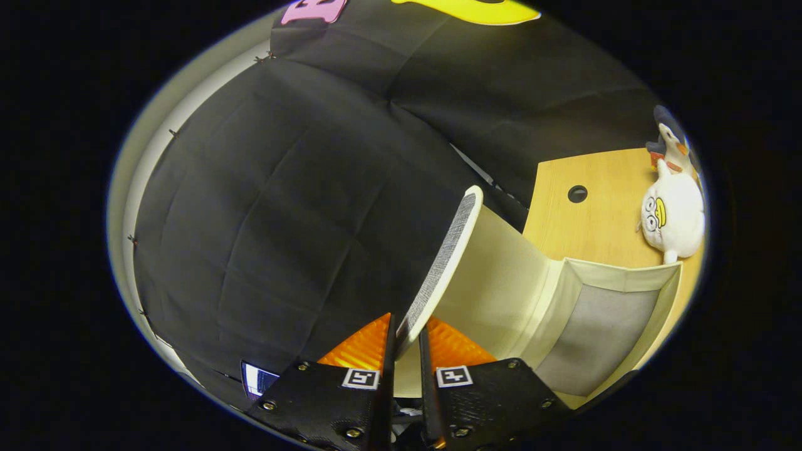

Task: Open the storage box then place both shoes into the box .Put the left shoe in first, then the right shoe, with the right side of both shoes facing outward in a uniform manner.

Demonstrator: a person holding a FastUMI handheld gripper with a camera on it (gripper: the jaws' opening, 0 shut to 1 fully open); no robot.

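Nearest to the camera were the two fingers of the gripper (406, 341), closed on the edge of the storage box lid (446, 257). Both fingers pressed the lid's rim from either side, so the grip looked firm.

From the fingers the lid ran away toward about one o'clock, with its long edge tilted and its grey woven face turned to the left. It stood raised and swung back, not lying flat. At about three o'clock from the fingertips was the storage box (601, 313) itself, cream-coloured with a grey lining, its mouth showing open. The box stood on a wooden table (589, 232), and farther at two o'clock a white plush duck (673, 216) lay near the table's far side, with another plush toy (670, 141) just behind it.

I judged that the opening step was nearly complete. The hinge side of the lid lay toward the box, so the next move would need to carry the rim farther away from the mouth. I could not see any shoes.
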